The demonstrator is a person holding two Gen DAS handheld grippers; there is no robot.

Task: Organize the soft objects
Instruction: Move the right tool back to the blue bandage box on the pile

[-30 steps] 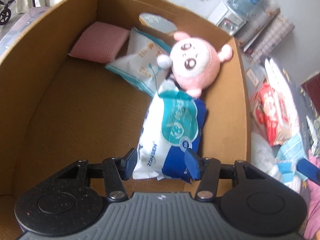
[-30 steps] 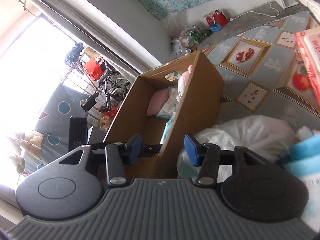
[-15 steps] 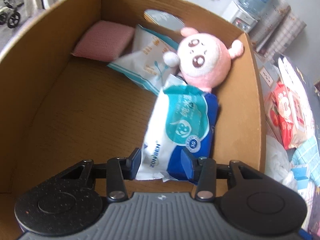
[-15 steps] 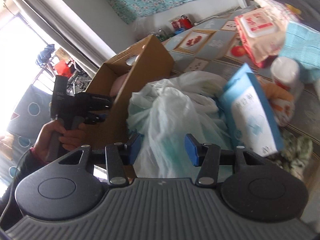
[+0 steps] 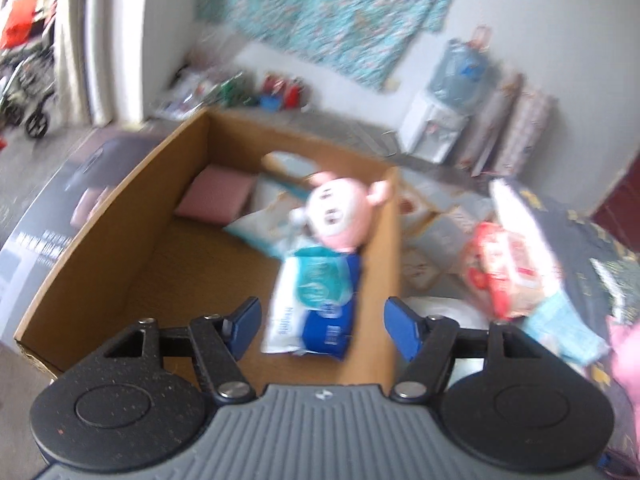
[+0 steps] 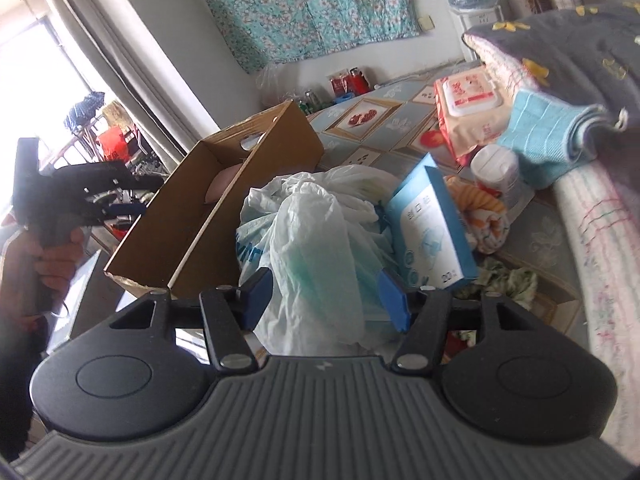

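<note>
An open cardboard box (image 5: 120, 240) holds a pink plush toy (image 5: 340, 216), a pink cushion (image 5: 216, 196), a white wipes pack (image 5: 268, 220) and a blue-and-white wipes pack (image 5: 316, 304). My left gripper (image 5: 323, 326) hovers above the box's near end. Its jaws are opening, and the blue-and-white pack lies loose below them. My right gripper (image 6: 326, 300) points at a white plastic bag (image 6: 312, 240) with pale green contents. Its jaws are opening too, and the bag shows between the pads without being pinched.
Beside the bag stand a blue carton (image 6: 432, 224), a white jar (image 6: 494, 168), a red-and-white wipes pack (image 6: 468, 112) and a folded blue towel (image 6: 548, 132). A patterned blanket (image 6: 580, 60) rises at the right. A hand (image 6: 56, 256) holds the other gripper left of the box (image 6: 256, 176).
My left gripper let go of the blue-and-white pack, widened, then rose and pulled back from the box. My right gripper swung from the box to the plastic bag and widened.
</note>
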